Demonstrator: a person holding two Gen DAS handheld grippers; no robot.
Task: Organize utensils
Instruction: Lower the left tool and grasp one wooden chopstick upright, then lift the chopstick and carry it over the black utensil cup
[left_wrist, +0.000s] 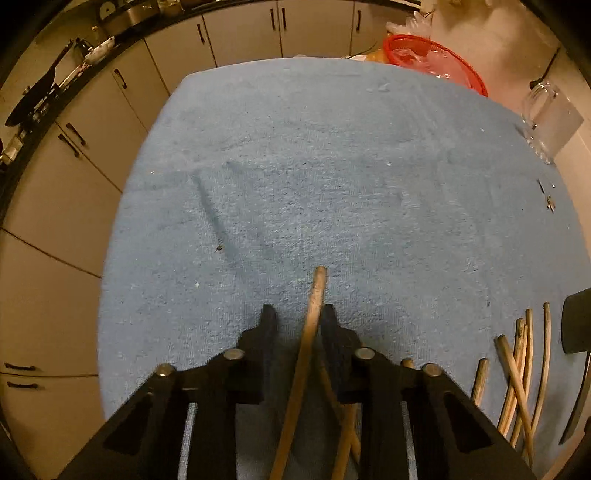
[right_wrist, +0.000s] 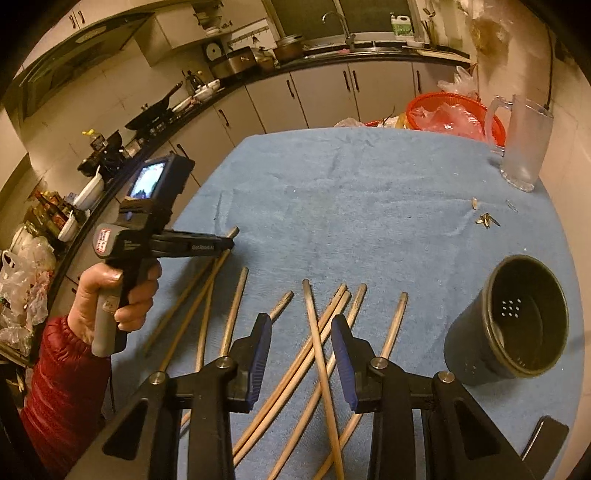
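Several wooden chopsticks (right_wrist: 317, 354) lie scattered on the blue towel (right_wrist: 351, 206). My left gripper (left_wrist: 298, 314) is open, its jaws either side of one chopstick (left_wrist: 314, 306) that runs up between them; more chopsticks (left_wrist: 517, 373) lie to its right. In the right wrist view the left gripper (right_wrist: 225, 242) hovers low over the leftmost chopsticks. My right gripper (right_wrist: 301, 326) is open and empty above the middle of the pile. A dark utensil holder (right_wrist: 513, 321) lies tipped on its side at the right, its mouth facing me.
A glass mug (right_wrist: 524, 144) stands at the far right of the table, with a red basket (right_wrist: 454, 114) of plastic bags behind it. Small scraps (right_wrist: 487, 219) lie near the mug. Kitchen cabinets and a cluttered counter run along the left and back.
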